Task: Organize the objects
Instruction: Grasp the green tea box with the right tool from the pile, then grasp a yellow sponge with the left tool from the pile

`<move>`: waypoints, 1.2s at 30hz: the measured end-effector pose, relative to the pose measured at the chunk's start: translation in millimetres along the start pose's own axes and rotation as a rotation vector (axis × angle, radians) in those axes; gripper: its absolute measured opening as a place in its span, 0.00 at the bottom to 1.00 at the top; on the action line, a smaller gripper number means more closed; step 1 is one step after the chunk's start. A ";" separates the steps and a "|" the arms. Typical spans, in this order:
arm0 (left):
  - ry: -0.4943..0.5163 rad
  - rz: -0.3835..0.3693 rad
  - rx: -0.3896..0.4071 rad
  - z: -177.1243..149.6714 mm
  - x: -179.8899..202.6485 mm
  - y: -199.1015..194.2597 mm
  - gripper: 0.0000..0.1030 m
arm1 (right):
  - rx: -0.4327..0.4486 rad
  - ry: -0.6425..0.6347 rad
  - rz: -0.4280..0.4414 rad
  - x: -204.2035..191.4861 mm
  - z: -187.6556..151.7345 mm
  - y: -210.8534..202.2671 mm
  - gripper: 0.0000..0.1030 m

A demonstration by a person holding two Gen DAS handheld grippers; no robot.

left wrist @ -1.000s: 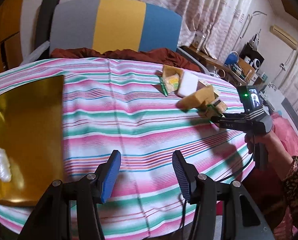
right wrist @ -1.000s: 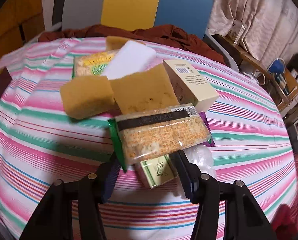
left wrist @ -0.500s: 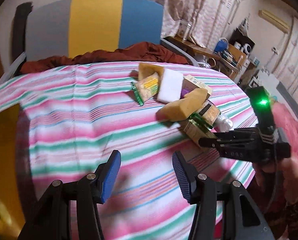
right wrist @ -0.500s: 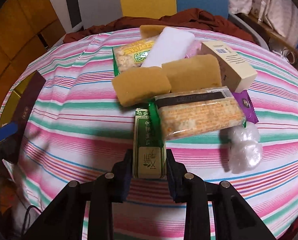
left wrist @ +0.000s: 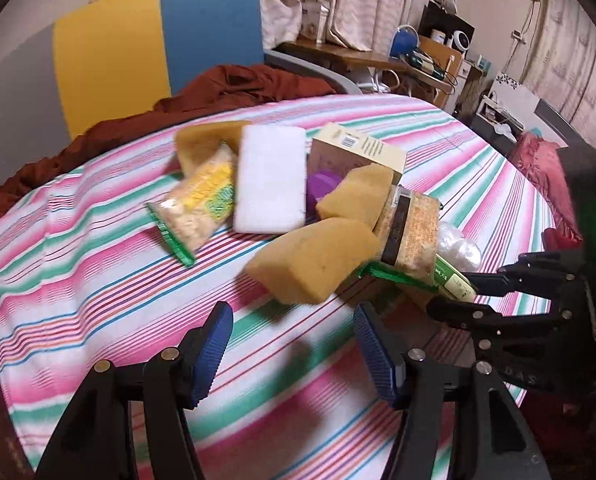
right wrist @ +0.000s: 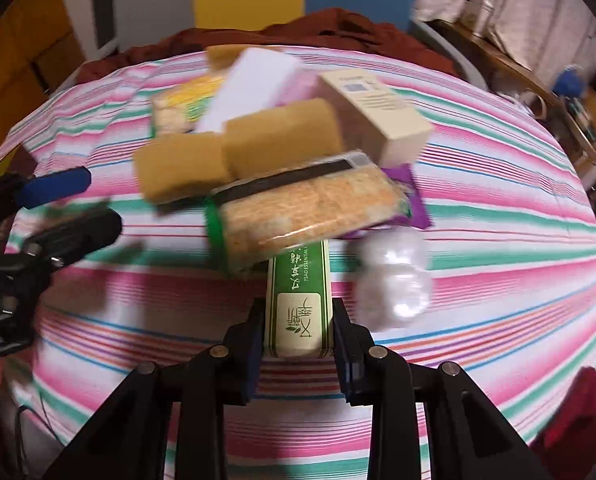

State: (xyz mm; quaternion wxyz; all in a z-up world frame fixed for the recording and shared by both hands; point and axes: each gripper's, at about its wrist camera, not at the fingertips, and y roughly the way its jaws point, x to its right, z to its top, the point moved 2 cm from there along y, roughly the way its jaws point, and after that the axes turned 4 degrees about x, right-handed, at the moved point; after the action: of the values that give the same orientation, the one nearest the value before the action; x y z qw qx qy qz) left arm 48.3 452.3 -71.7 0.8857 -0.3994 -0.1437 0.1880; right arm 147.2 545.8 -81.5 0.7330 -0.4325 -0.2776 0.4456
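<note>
Left gripper (left wrist: 290, 344) swung from tray toward pile, jaws opening, empty; right gripper (right wrist: 298, 336) clamped on green box (right wrist: 300, 308): withdraw slowly so cracker pack (right wrist: 310, 208) atop doesn't spill.

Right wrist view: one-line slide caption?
Right gripper shut on green box, its far end under the cracker pack in a pile on the striped cloth.

Both wrist views look steeply down, close, sharing the pile (left wrist: 322, 216) on the striped cloth (right wrist: 498, 208)

Green-and-cream box (right wrist: 299, 312) sat pinched at its near end; far end tucked under the cracker pack (right wrist: 310, 212) in the pile.
</note>
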 end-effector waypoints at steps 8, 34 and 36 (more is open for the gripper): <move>0.141 0.045 0.018 8.0 15.4 26.4 0.52 | -0.012 0.037 0.031 9.1 0.5 3.2 0.30; -0.283 0.002 0.150 -111.0 -73.0 -68.2 0.24 | 0.011 -0.041 0.374 -62.0 -4.9 4.5 0.30; -0.308 -0.002 0.158 -116.8 -77.3 -76.6 0.24 | 0.023 -0.079 0.375 -72.1 -7.9 2.2 0.30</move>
State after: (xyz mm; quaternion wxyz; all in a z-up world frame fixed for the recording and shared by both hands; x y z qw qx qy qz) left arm 43.7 294.6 -96.2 0.8821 -0.2946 -0.2630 0.2568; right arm 120.2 478.9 -88.7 0.6304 -0.4507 -0.2155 0.5941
